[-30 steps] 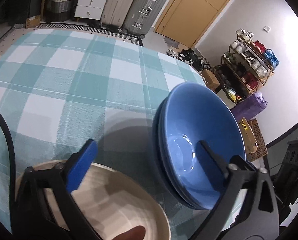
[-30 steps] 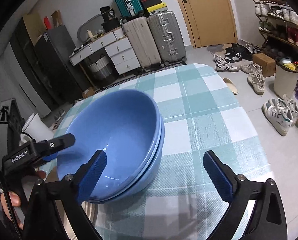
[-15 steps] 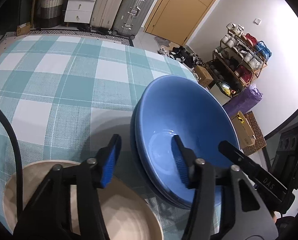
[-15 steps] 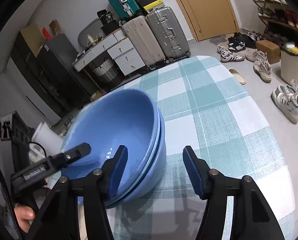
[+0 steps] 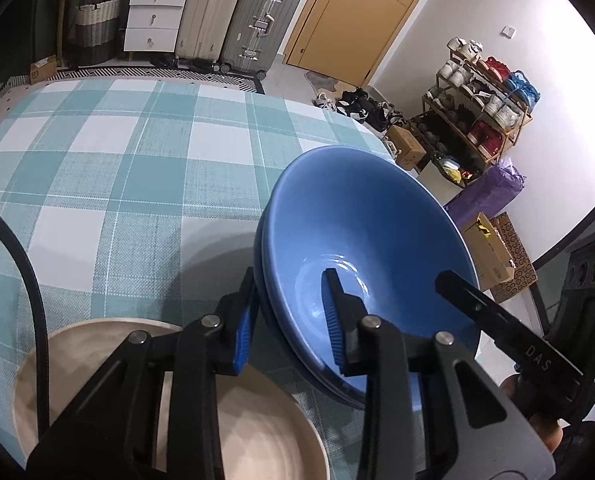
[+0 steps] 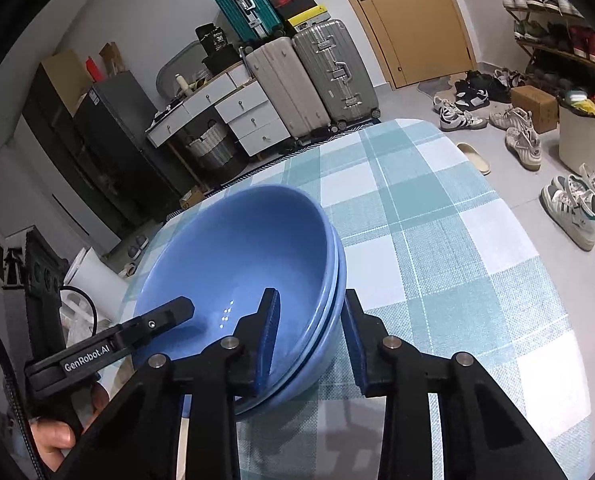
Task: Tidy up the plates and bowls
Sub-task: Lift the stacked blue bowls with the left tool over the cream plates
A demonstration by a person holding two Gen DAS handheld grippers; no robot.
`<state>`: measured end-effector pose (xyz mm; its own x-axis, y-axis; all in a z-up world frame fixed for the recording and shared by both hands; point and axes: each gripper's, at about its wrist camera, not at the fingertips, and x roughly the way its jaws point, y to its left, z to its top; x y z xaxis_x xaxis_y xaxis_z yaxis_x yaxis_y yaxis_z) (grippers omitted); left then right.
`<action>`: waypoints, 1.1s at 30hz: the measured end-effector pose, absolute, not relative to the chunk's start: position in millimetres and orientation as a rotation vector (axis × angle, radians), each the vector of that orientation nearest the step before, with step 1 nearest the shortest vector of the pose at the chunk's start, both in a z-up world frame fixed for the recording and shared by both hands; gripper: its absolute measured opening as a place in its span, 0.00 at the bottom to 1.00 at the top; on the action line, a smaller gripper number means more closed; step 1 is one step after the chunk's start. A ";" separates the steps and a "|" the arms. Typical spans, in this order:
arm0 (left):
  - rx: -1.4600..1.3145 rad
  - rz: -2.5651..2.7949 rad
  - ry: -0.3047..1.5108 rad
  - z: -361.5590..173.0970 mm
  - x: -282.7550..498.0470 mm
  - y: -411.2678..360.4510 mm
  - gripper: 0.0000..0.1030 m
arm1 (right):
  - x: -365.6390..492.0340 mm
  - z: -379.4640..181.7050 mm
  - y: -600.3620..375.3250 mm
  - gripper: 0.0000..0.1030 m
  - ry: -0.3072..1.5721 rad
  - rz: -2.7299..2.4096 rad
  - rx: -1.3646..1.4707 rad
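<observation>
Left wrist view: left gripper (image 5: 289, 320), jaws clenched on the near rim of two nested glossy blue ceramic bowls (image 5: 361, 240); round beige plate (image 5: 97, 360) below the jaws, on the teal-checked tabletop (image 5: 117, 168).

Right wrist view: right gripper (image 6: 311, 332), jaws grasping the bowls' (image 6: 237, 256) opposite rim, one pad inside, one outside.

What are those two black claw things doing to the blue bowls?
A person is holding a gripper in each hand and tidying dishes. Two blue bowls sit nested on the checked tablecloth. The left gripper pinches one side of the stacked rims, one finger inside and one outside, and the right gripper straddles the opposite side the same way. The bowls seem tipped, perhaps about to be lifted. A beige plate lies on the table beside them.
</observation>
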<state>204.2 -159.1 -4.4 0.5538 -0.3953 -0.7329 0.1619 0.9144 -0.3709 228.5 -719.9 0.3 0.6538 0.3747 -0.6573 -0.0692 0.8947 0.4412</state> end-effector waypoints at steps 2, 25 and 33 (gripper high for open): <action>-0.281 -0.334 0.928 -3.7 203.0 -158.7 0.27 | 227.4 1.5 -719.1 0.31 0.822 0.255 0.392; -0.260 -0.363 0.833 57.2 154.5 -155.5 0.27 | 185.9 54.7 -718.3 0.31 0.730 0.256 0.352; -0.263 -0.358 0.790 85.1 123.6 -138.3 0.27 | 167.2 79.9 -701.6 0.31 0.702 0.271 0.326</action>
